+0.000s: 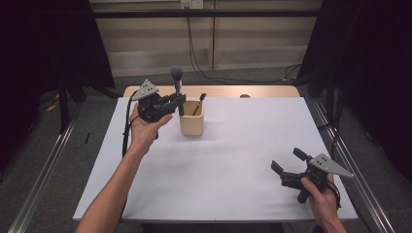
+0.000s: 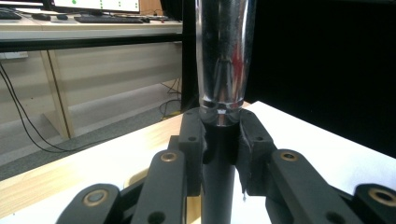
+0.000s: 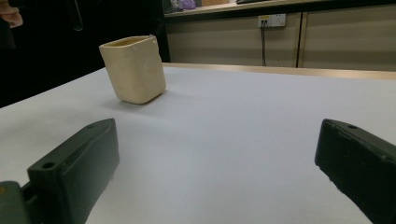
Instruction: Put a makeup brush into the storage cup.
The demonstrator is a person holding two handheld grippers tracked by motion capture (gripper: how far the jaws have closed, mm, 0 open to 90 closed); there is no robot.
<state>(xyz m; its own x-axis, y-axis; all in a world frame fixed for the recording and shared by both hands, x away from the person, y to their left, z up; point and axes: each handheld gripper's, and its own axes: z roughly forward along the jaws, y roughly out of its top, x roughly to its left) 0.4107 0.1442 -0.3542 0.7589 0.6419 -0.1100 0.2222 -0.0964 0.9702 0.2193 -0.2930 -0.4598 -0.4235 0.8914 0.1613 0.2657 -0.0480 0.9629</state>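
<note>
Seen from above, a white worktop (image 1: 228,165) fills the middle of the frame, with a person's forearms entering from the bottom edge. In the upper left, the left gripper (image 1: 176,101) has its jaws pinching the handle of a makeup brush (image 1: 177,80), held upright with its dark rounded head at the top. The brush stands just left of and above a cream square cup (image 1: 192,119), apparently so it can be lowered in or lifted clear without tipping; which of the two cannot be told. A second thin dark-tipped tool (image 1: 199,103) leans inside the cup against its far rim.

In the left gripper view, the jaws clamp a dark handle just below a shiny metal ferrule (image 2: 225,56), a grip near the middle that keeps the brush vertical.

At the lower right of the overhead frame, the right gripper (image 1: 287,163) rests low over the worktop, jaws spread wide and holding nothing, well apart from the cup. It appears parked out of the way. Its own view looks across bare worktop toward the cup at upper left
</note>
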